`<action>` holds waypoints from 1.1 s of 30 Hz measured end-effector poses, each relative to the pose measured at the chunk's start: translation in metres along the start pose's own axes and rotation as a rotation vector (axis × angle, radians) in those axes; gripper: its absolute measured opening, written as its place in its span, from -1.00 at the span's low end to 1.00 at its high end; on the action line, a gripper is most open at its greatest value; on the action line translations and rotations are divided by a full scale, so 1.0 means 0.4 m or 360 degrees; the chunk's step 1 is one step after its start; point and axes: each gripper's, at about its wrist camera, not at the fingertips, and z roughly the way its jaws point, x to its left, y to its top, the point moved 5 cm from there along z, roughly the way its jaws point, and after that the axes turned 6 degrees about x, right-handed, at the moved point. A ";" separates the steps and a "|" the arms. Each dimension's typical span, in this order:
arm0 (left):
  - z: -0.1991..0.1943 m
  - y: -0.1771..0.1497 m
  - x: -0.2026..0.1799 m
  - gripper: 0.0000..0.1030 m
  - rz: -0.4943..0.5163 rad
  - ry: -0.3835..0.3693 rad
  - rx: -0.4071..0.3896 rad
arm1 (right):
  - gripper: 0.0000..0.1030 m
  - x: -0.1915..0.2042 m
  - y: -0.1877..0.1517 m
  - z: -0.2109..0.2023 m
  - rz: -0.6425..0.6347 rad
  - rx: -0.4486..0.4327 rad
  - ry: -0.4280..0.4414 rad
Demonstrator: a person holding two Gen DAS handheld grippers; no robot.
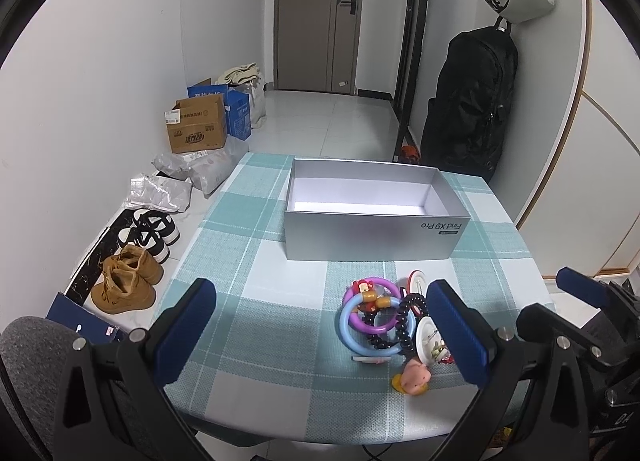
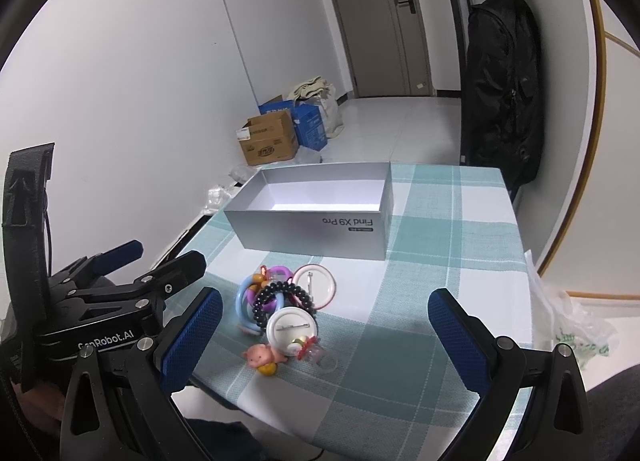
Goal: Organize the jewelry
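A small pile of jewelry lies on the checked tablecloth: purple and blue rings (image 1: 370,319) (image 2: 250,301), a black bead bracelet (image 1: 404,321) (image 2: 280,297), two round white badges (image 1: 426,335) (image 2: 292,327) and a pink pig charm (image 1: 416,377) (image 2: 262,357). An open silver box (image 1: 372,235) (image 2: 312,231) stands empty behind the pile. My left gripper (image 1: 320,327) is open, its right finger beside the pile. My right gripper (image 2: 326,335) is open just above the pile. The left gripper also shows in the right wrist view (image 2: 160,265).
The table (image 1: 256,341) has its front edge close to me. On the floor at the left are shoes (image 1: 128,285), plastic bags and cardboard boxes (image 1: 196,125). A black backpack (image 1: 472,101) hangs at the back right. A plastic bag (image 2: 576,333) lies off the table's right edge.
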 end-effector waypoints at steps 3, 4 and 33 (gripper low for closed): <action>0.006 -0.003 0.004 0.98 -0.0015 -0.0022 0.0036 | 1.00 -0.003 -0.005 0.013 0.0028 0.0051 0.0052; 0.010 -0.005 0.006 0.98 -0.0022 -0.0033 0.0054 | 1.00 -0.005 -0.008 0.019 0.0042 0.0074 0.0071; 0.069 -0.026 0.095 0.98 -0.0224 -0.0057 0.0291 | -0.28 0.011 -0.093 0.179 0.0059 0.0575 0.0205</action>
